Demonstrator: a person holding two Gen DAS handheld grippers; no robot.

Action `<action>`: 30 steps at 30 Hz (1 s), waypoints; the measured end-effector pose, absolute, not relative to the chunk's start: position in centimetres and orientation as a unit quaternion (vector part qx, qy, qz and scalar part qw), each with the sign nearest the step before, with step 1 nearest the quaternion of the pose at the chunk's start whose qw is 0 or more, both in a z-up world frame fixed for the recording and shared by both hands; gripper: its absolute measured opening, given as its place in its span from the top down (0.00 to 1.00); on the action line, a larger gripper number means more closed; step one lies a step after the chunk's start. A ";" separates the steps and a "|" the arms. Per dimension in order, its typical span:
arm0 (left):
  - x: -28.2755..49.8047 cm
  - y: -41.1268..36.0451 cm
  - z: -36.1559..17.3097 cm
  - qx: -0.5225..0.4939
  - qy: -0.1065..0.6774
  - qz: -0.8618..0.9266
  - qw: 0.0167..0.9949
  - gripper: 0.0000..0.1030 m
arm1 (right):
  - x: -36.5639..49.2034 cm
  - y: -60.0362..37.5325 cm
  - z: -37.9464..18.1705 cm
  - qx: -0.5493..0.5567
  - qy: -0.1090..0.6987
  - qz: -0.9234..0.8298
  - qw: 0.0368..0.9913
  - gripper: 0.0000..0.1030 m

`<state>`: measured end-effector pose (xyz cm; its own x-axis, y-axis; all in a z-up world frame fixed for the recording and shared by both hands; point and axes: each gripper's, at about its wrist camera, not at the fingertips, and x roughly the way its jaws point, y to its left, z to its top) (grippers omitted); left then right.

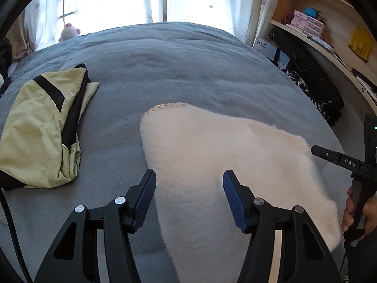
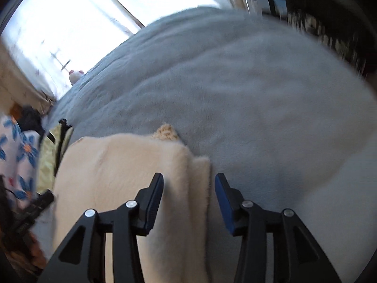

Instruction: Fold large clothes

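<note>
The left tool point(image 1: 189, 184) hangs with its jaws apart over the near left part of the cream fleece garment point(image 1: 212, 160), and nothing is pinched between the blue pads; it looks poised to press or take the fabric beneath it. The right tool point(image 2: 188, 186) also stands parted, straddling the layered right-hand edge of the same fleece, with the pads clear of the pile as far as the blurred picture allows. That edge shows two thicknesses lying one on the other, so I judge a fold already made there and each tool placed at a side to square it or start the next fold.

The fleece lies on the grey bed cover point(image 1: 176, 70), toward the near edge. At about 12 o'clock from the left tool its stitched hem point(image 1: 165, 106) curls up. At 9 to 10 o'clock sits a yellow-green and black garment point(image 1: 40, 127), set aside in a loose fold.

Hidden: the near part of the fleece is cut off behind both tools. The right wrist view is smeared, so the shelf side of the room is unreadable, and a hand point(image 1: 358, 212) on the right tool's handle shows only partly at 3 o'clock.
</note>
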<state>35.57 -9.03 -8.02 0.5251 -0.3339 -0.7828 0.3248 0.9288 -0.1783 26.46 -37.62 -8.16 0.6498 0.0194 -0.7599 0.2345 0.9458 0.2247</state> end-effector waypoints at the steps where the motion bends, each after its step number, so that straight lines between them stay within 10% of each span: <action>1: 34.7 -9.2 -7.5 -0.010 0.443 -0.197 0.874 0.53 | 25.8 -36.8 -7.2 0.143 0.397 -0.047 0.905 0.56; 9: 30.7 -11.1 -8.4 -0.018 0.454 -0.221 0.863 0.64 | 26.8 -33.6 -9.0 0.135 0.439 0.013 0.888 0.59; 12: 30.1 -10.9 -8.5 -0.007 0.444 -0.225 0.867 0.64 | 26.1 -36.5 -10.7 0.156 0.448 -0.014 0.880 1.00; 30: 27.6 -9.8 -6.3 0.027 0.477 -0.180 0.860 0.50 | 20.8 -36.3 -7.8 0.196 0.451 0.000 0.871 0.96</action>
